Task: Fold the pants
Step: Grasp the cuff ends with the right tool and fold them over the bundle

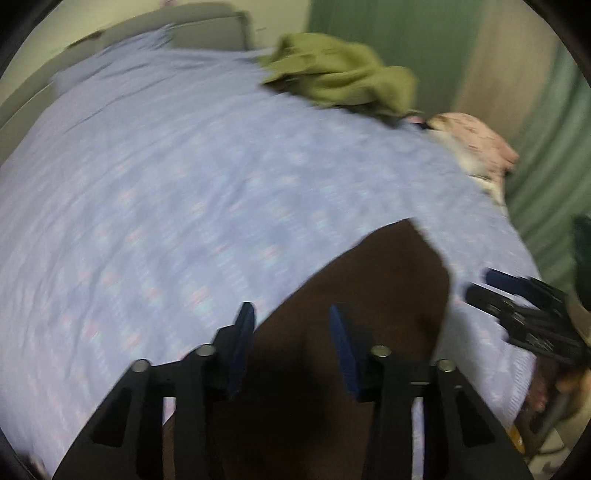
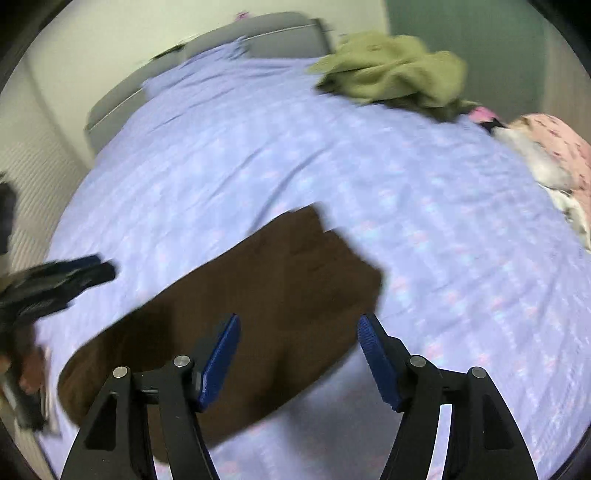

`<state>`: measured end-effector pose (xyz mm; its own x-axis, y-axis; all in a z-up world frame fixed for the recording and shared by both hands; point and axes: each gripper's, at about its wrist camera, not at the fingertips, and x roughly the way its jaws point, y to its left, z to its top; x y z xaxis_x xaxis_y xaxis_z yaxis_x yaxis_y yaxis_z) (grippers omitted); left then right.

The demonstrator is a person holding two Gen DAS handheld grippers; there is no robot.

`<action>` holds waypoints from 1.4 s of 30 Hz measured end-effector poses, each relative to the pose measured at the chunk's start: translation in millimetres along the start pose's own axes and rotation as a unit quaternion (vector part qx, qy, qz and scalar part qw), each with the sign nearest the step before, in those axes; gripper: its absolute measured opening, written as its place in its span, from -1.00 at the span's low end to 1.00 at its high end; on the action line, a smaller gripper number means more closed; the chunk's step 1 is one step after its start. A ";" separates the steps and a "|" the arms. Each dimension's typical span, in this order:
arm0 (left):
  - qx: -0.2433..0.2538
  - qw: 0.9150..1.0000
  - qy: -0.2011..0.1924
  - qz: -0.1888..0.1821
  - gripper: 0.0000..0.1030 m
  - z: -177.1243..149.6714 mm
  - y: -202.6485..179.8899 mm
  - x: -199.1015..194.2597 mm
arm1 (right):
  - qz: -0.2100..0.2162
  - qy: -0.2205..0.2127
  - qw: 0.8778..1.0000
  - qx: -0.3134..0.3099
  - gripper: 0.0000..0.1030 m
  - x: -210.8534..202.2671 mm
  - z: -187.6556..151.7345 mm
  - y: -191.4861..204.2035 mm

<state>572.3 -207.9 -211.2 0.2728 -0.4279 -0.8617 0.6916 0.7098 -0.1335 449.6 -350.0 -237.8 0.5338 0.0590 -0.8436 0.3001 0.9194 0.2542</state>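
Note:
Dark brown pants (image 2: 258,295) lie folded flat on a lavender patterned bedsheet (image 2: 295,147). They also show in the left wrist view (image 1: 369,288). My left gripper (image 1: 291,325) is open and empty, hovering over the near end of the pants. My right gripper (image 2: 299,336) is open and empty above the pants' right part. The right gripper shows at the right of the left wrist view (image 1: 517,306). The left gripper shows at the left of the right wrist view (image 2: 66,280). Both views are blurred.
A crumpled olive green garment (image 2: 391,70) lies at the far side of the bed. A pink patterned cloth (image 2: 554,147) lies at the right edge. A grey headboard (image 2: 280,33) and pale wall stand behind. A green curtain (image 1: 546,155) hangs at the right.

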 end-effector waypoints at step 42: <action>-0.017 0.987 0.152 -0.048 -0.85 42.4 -82.0 181.5 | 0.202 0.096 0.955 0.195 0.08 166.8 15.6 -95.8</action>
<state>593.5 -367.4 -335.8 -0.0094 -0.3106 -0.9505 0.6804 0.6946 -0.2338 522.3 -434.3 -395.5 0.5246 0.4834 -0.7008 0.3923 0.5933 0.7029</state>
